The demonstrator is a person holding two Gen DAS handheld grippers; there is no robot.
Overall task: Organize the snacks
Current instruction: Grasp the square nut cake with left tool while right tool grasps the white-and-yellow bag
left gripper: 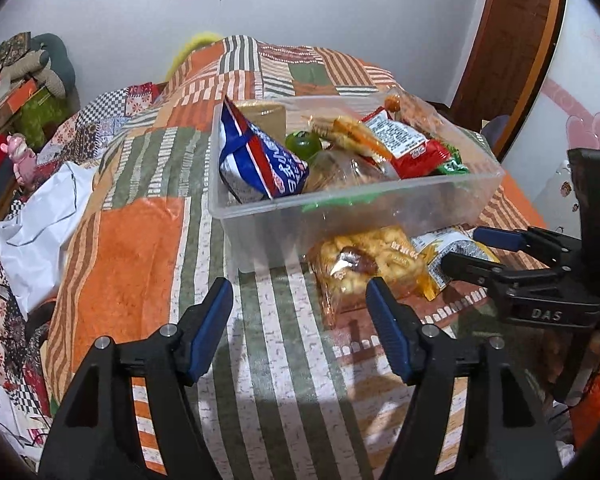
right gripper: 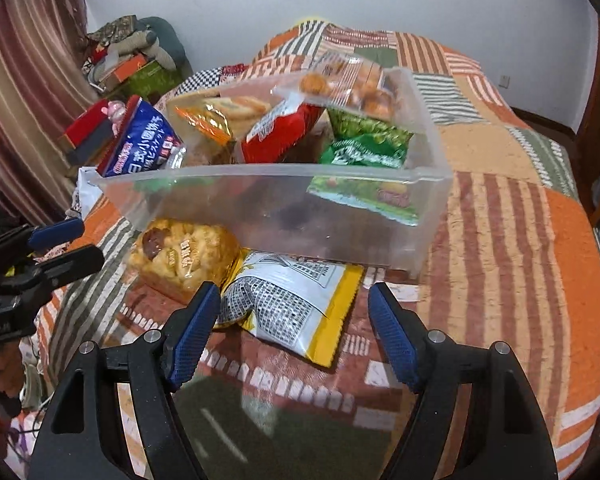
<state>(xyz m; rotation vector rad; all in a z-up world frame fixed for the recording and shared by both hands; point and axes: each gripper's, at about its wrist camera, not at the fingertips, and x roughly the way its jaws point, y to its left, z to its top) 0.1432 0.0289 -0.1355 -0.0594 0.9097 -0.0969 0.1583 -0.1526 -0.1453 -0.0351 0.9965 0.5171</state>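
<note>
Black plastic left gripper point(left gripper: 300, 312) with blue ribbed pads, at 6 o'clock in its own view: jaws apart, nothing between them, above the striped bedspread. Black plastic right gripper point(right gripper: 294, 312), same make, at 6 o'clock in its view: jaws apart, nothing clamped, hovering over the yellow-and-white packet; whether the left pad touches it I cannot tell.

Patchwork quilt point(left gripper: 148, 240) in orange, green and white stripes: covers the bed, bears all items.

Yellow-edged white foil snack packet point(right gripper: 296, 300) with printed back panel: flat on the quilt, at 12 o'clock just ahead of the right gripper, its far end tucked under the tub's near wall.

Clear wrapper of golden puffed snack point(right gripper: 184, 256) with a brown label: on the quilt touching the foil packet, at 10 o'clock from the right gripper, at 1 o'clock from the left one.

Translucent rectangular plastic tub point(left gripper: 380, 208): on the quilt just beyond both loose packets. Contents: blue-and-red biscuit bag point(left gripper: 260, 160) leaning at the left end, red packet point(left gripper: 404, 140), green packets point(right gripper: 364, 148), orange-trimmed biscuit pack point(right gripper: 212, 116), clear bag of round pastries point(right gripper: 352, 84) on the far rim.

White plastic bag point(left gripper: 40, 224): at 9 o'clock in the left view, at the bed's edge.
</note>
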